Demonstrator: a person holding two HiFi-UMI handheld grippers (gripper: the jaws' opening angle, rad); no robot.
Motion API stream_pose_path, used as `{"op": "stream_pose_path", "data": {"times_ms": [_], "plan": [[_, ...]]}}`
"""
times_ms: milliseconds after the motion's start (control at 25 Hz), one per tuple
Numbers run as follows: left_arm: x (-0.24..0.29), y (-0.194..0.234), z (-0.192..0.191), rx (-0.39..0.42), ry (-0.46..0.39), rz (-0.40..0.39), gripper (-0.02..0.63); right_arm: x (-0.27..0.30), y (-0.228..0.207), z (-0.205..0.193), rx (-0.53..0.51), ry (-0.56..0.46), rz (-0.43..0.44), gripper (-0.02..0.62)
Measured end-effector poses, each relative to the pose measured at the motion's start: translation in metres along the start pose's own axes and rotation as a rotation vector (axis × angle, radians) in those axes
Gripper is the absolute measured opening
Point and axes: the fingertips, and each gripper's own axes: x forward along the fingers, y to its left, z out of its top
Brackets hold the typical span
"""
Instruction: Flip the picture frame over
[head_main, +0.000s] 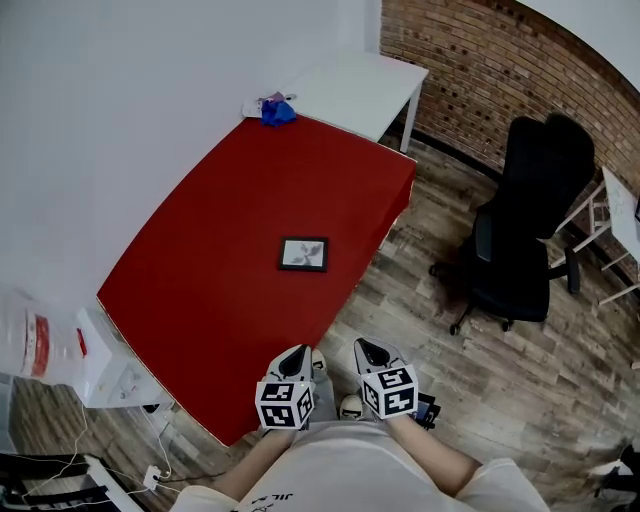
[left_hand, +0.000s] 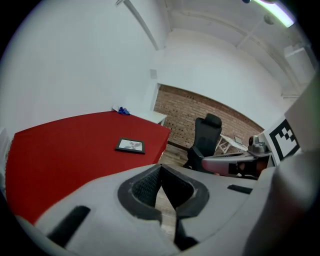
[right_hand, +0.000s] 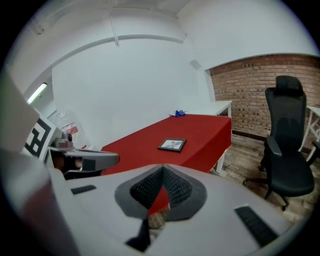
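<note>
A small black picture frame lies flat on the red table, its light picture facing up. It also shows in the left gripper view and in the right gripper view. Both grippers hang side by side off the table's near corner, well short of the frame and touching nothing. My left gripper is shut and holds nothing. My right gripper has its tips together and is empty too.
A white table adjoins the red table's far end, with a blue object at the join. A black office chair stands on the wooden floor to the right, before a brick wall. A white box with cables sits low left.
</note>
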Motion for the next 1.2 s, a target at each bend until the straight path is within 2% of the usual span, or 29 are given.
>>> {"op": "stream_pose_path", "data": {"times_ms": [360, 640, 880, 1200], "plan": [[0.056, 0.051, 0.056, 0.014, 0.005, -0.045, 0.006, 0.069, -0.015, 0.056, 0.009, 0.003, -0.051, 0.005], [0.079, 0.079, 0.087, 0.039, 0.008, -0.084, 0.006, 0.103, -0.015, 0.089, 0.016, 0.002, -0.088, 0.005], [0.094, 0.084, 0.094, 0.046, 0.037, -0.093, 0.006, 0.116, -0.024, 0.097, 0.04, 0.007, -0.098, 0.005], [0.126, 0.075, 0.097, 0.044, 0.06, -0.063, 0.006, 0.13, -0.044, 0.103, 0.031, 0.025, -0.059, 0.005]]}}
